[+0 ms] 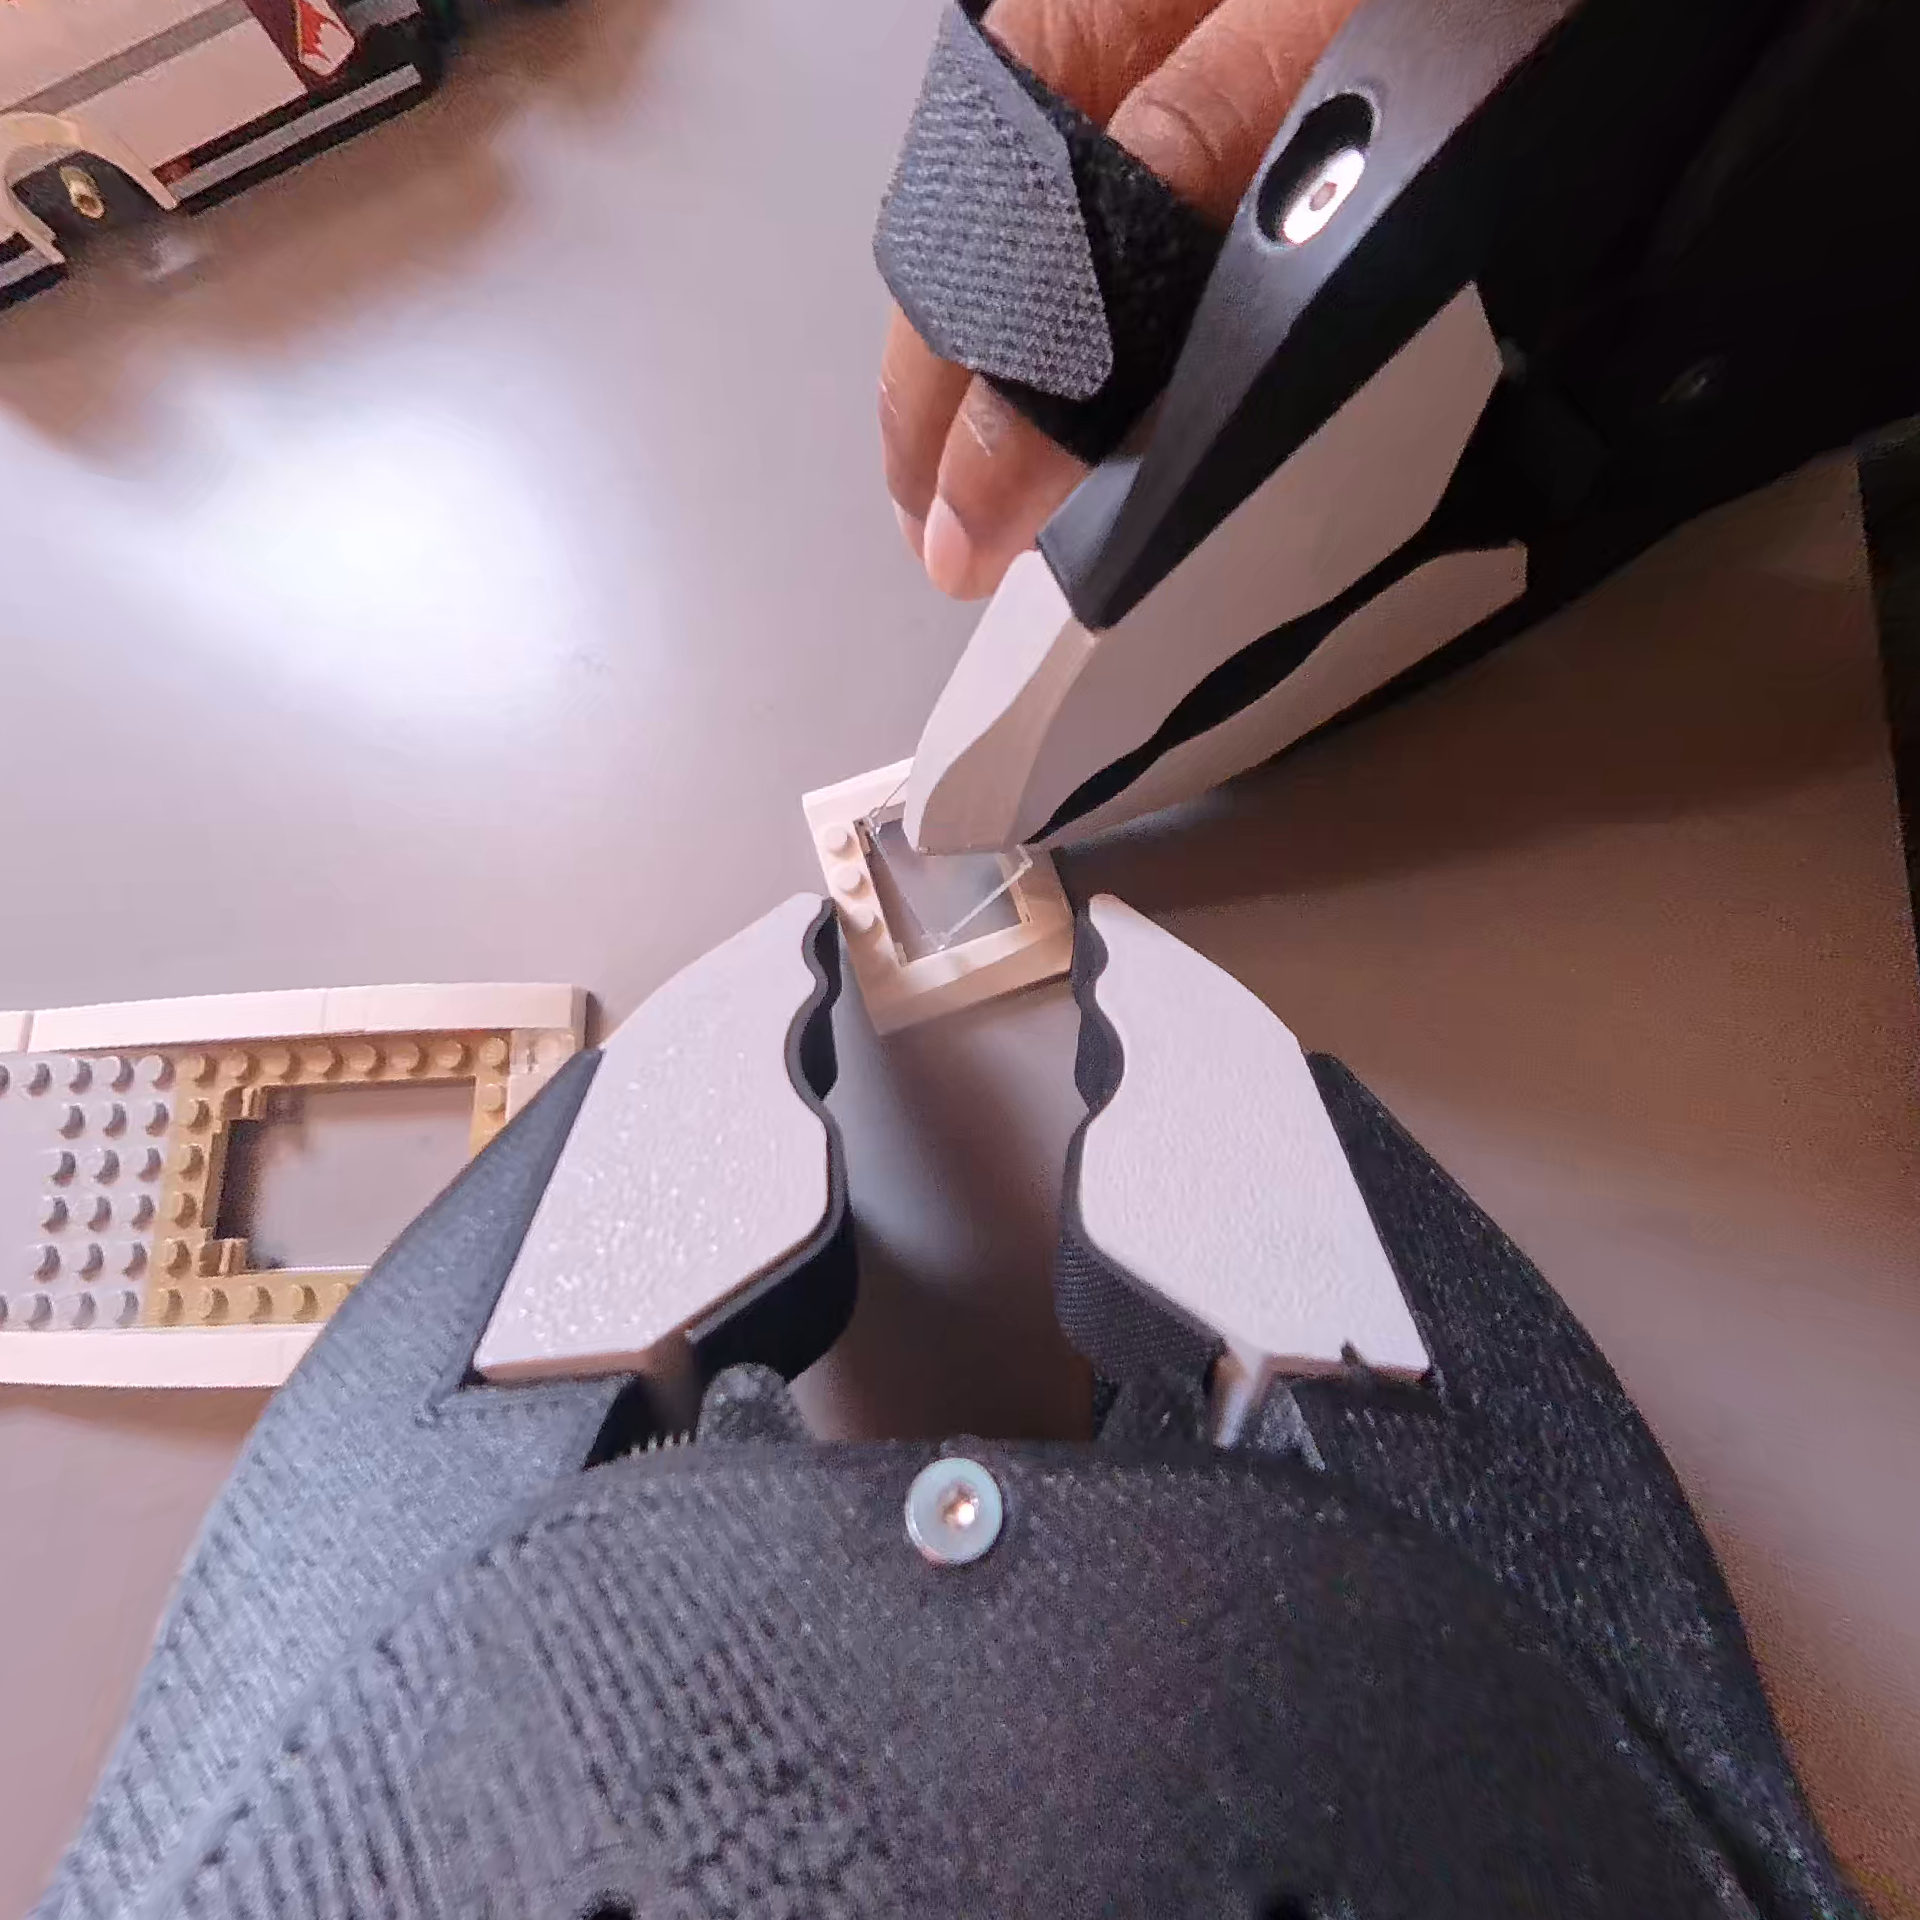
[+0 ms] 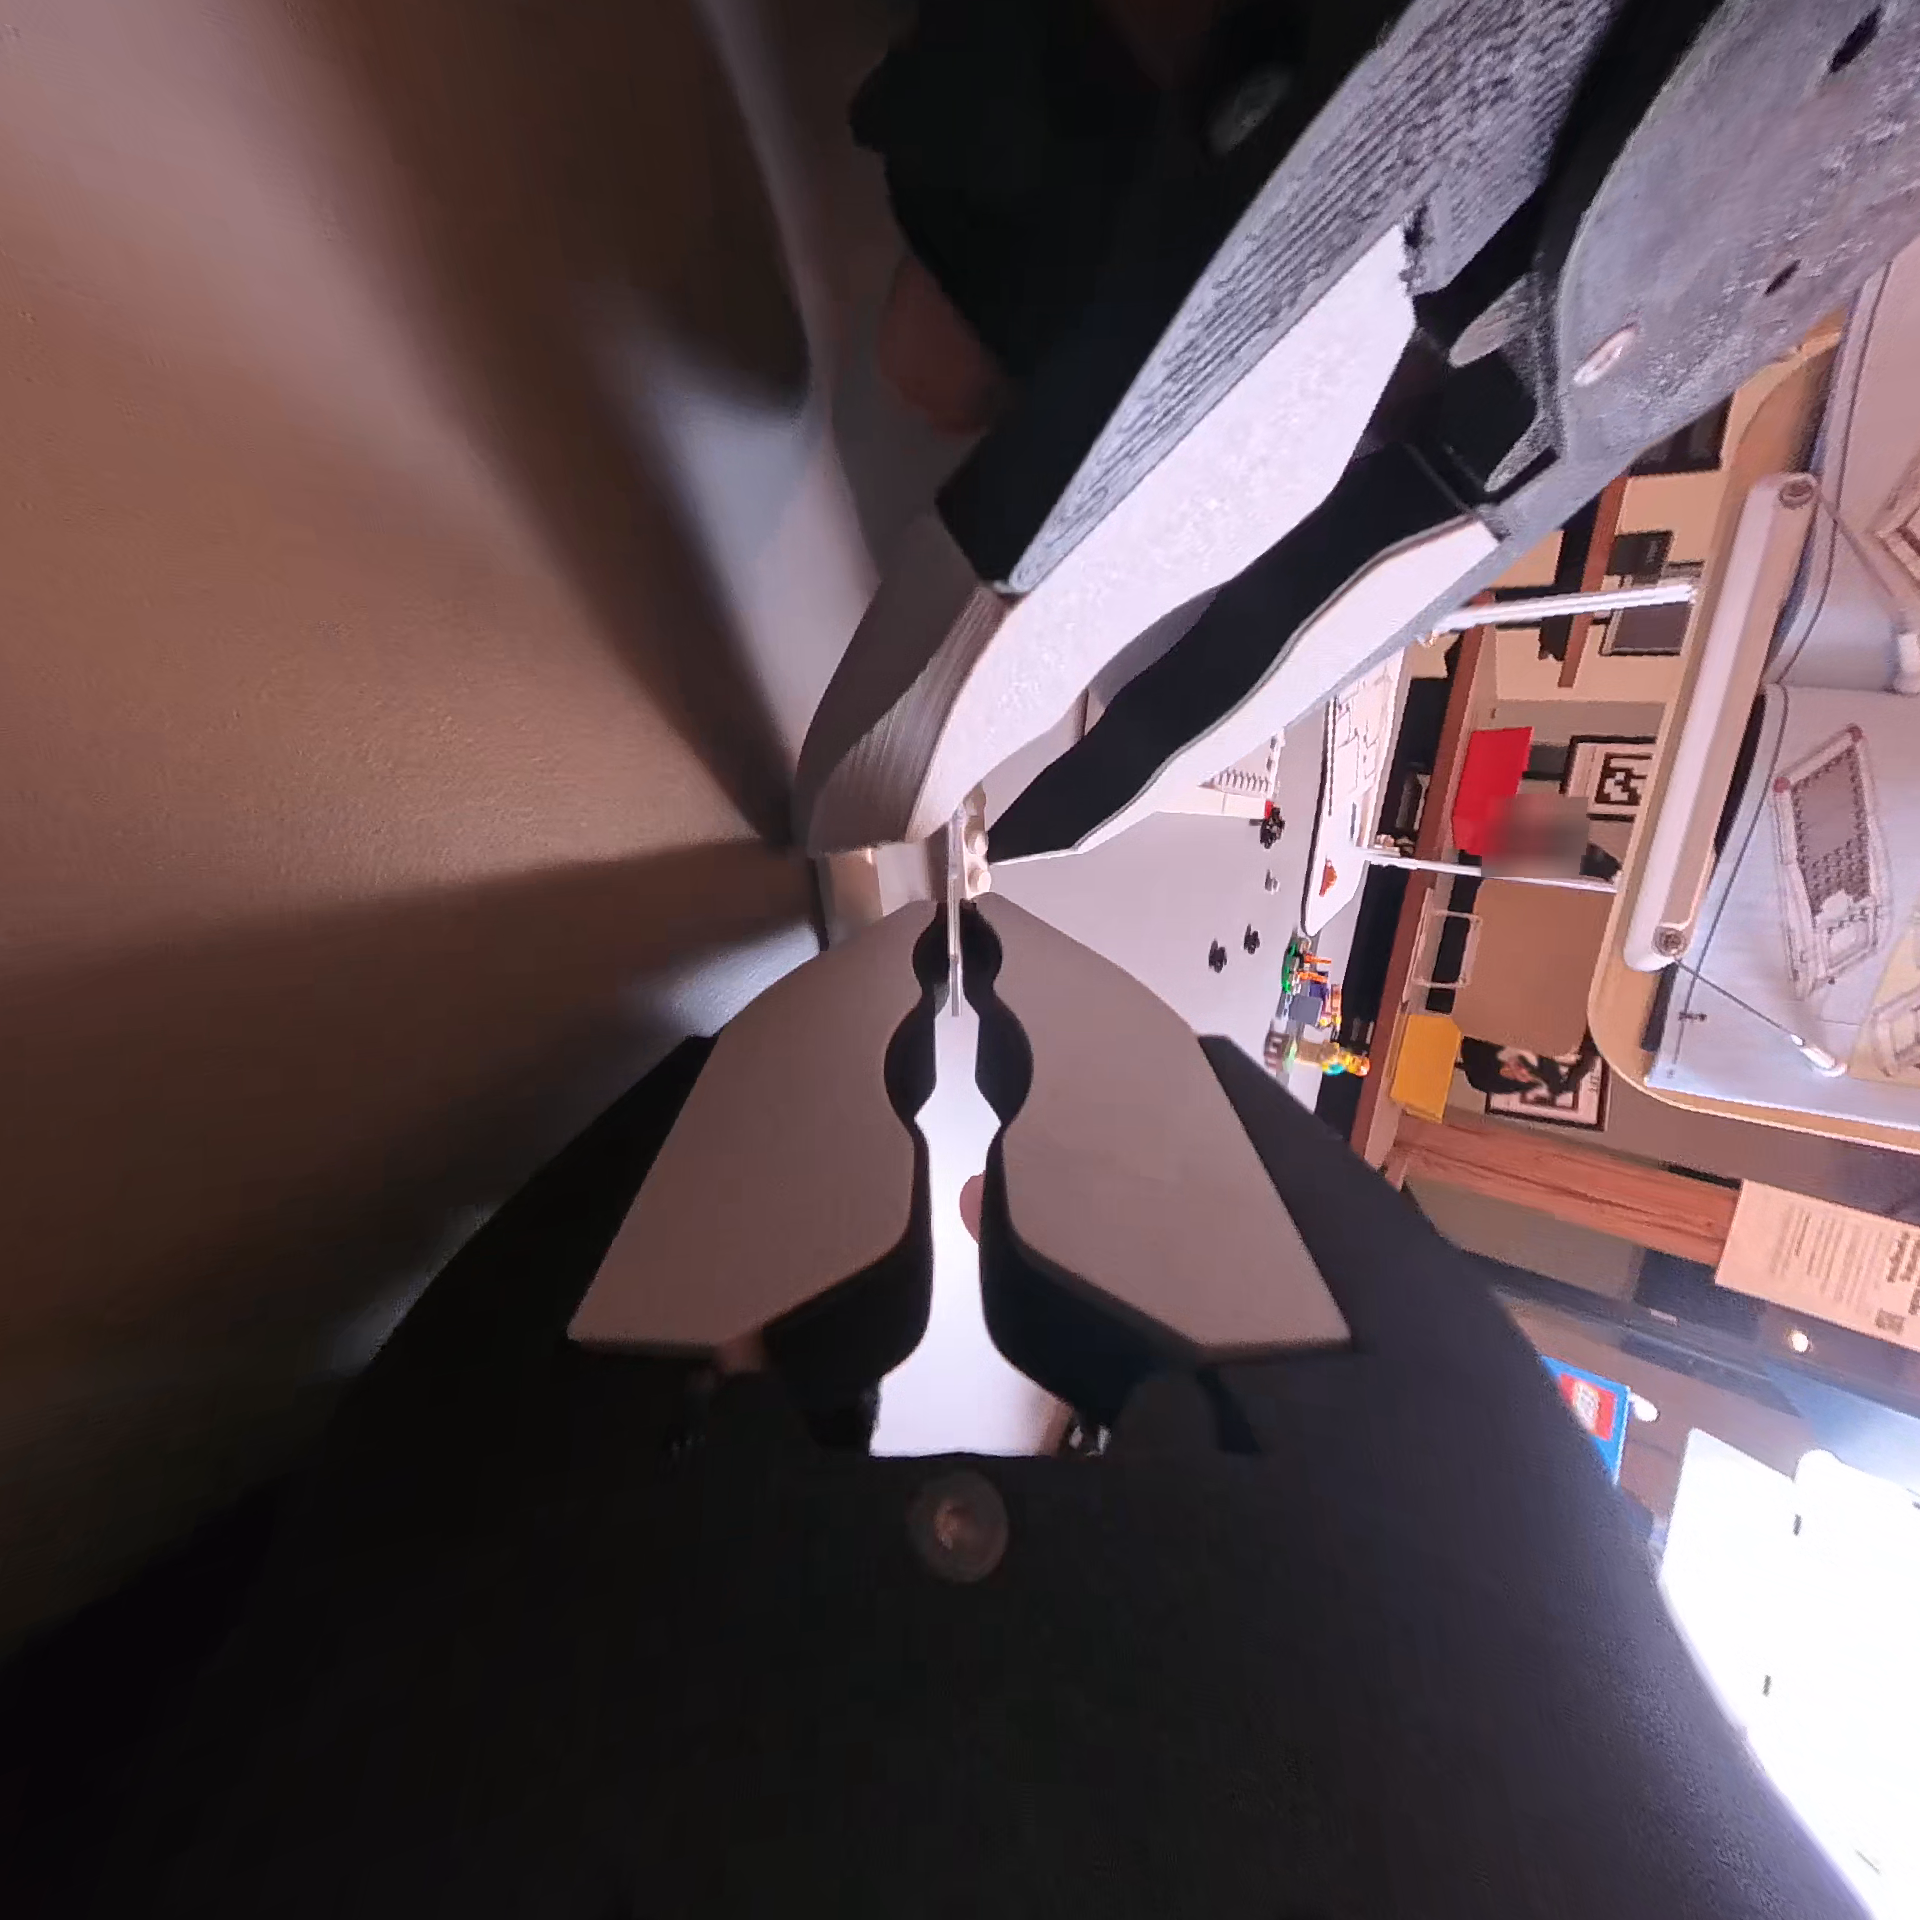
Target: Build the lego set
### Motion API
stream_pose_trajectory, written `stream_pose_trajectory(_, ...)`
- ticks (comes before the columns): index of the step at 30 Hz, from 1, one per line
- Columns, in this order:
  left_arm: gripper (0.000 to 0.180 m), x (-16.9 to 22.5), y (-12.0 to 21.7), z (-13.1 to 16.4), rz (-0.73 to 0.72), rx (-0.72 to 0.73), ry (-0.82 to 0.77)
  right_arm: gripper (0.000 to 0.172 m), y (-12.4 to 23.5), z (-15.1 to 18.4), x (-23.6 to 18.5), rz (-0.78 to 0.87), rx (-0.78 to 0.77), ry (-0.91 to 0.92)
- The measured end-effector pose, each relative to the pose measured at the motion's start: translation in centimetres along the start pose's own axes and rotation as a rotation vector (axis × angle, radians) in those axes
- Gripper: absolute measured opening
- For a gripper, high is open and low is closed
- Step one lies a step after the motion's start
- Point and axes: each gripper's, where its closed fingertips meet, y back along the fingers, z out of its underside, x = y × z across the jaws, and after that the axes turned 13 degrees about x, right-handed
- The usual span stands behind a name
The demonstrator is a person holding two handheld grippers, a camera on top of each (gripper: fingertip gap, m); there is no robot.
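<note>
White toy-brick window frame (image 1: 961, 961) sits clamped between the left gripper's (image 1: 956, 961) two grey fingers (image 1: 727, 1091), pads pressed on its opposite sides, held just above the brown table (image 1: 416, 623); three studs run along the frame's left edge.

Clear pane (image 1: 971, 894) stands tilted in the frame's opening, one corner down inside, upper edge caught at the tip of the right gripper (image 2: 954, 951); that gripper's fingers (image 1: 997, 748) are closed together on the thin pane, which shows edge-on between them in the right wrist view; a hand (image 1: 966, 447) holds the right gripper from above, strap across the knuckles.

Left of the left gripper, flat on the table: a studded plate assembly (image 1: 156, 1184), tan and grey with white trim and a square hole; well apart from the frame.

Top left corner: part of a white and dark brick-built vehicle (image 1: 187, 114), cropped by the edge.

Right wrist view, far side: small dark pieces (image 2: 1247, 940) and a few colourful minifigure parts (image 2: 1314, 987) scattered on the tabletop; shelves and a red box (image 2: 1496, 769) beyond, blurred.
</note>
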Motion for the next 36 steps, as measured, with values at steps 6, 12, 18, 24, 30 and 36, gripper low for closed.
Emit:
stream_pose_trajectory(6, 0.043, 0.2, 0.1, 0.0, 0.019, 0.006, -0.008, 0.001, 0.2, -0.1, -0.3, -0.082, 0.046, 0.017)
stream_pose_trajectory(12, 0.043, 0.2, 0.1, 0.0, 0.014, 0.005, -0.012, 0.001, 0.1, 0.0, -0.4, -0.175, 0.012, 0.070)
stream_pose_trajectory(18, 0.043, 0.0, 0.1, 0.0, 0.000, 0.006, -0.008, 0.001, -0.1, 0.4, -0.2, -0.152, -0.074, 0.177)
stream_pose_trajectory(24, 0.043, 0.0, 0.0, 0.0, -0.003, 0.010, -0.006, 0.001, 0.0, 0.4, -0.2, -0.144, -0.114, 0.135)
stream_pose_trajectory(30, 0.043, 0.0, 0.0, 0.0, -0.003, 0.011, 0.000, 0.002, -0.2, 0.4, -0.3, -0.186, -0.176, 0.108)
stream_pose_trajectory(36, 0.043, 0.0, 0.0, 0.0, -0.001, 0.012, 0.007, 0.004, -0.3, 1.0, 0.0, -0.186, -0.182, 0.075)
